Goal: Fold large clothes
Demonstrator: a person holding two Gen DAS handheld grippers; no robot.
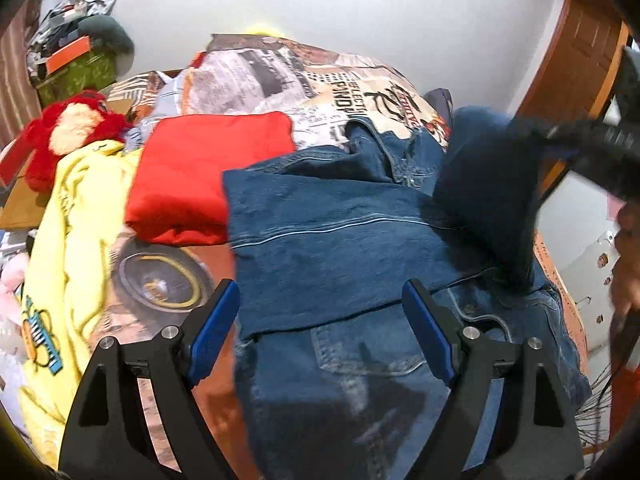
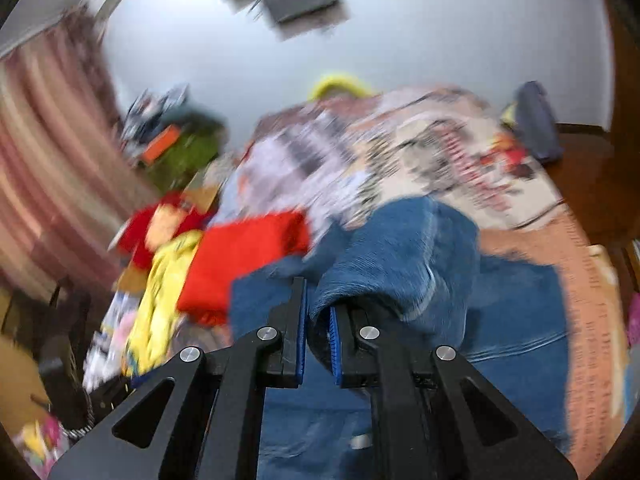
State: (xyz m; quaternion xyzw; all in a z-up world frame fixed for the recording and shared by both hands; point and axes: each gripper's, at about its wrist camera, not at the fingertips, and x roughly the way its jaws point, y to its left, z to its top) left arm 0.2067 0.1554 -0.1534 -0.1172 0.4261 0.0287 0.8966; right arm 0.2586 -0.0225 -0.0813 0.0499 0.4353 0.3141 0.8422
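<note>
Two grippers: both over blue jeans [image 1: 340, 248] spread on a patterned bedspread [image 1: 360, 80].
Left gripper [image 1: 320, 332]: jaws wide apart, holding nothing, hovering above the waist and back pocket.
Right gripper [image 2: 319, 334]: jaws narrowed onto a lifted fold of denim, blurred by motion.
Neighbours: folded red garment [image 1: 200, 176] touching the jeans' left edge; yellow shirt [image 1: 68, 240] beyond it.
Doing it well: likely carry the raised fold across evenly while the free gripper pins the waist flat.

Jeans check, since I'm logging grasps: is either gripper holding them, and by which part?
The right gripper is shut on a lifted fold of the jeans; which part is unclear. The left gripper is open, holding nothing.
</note>
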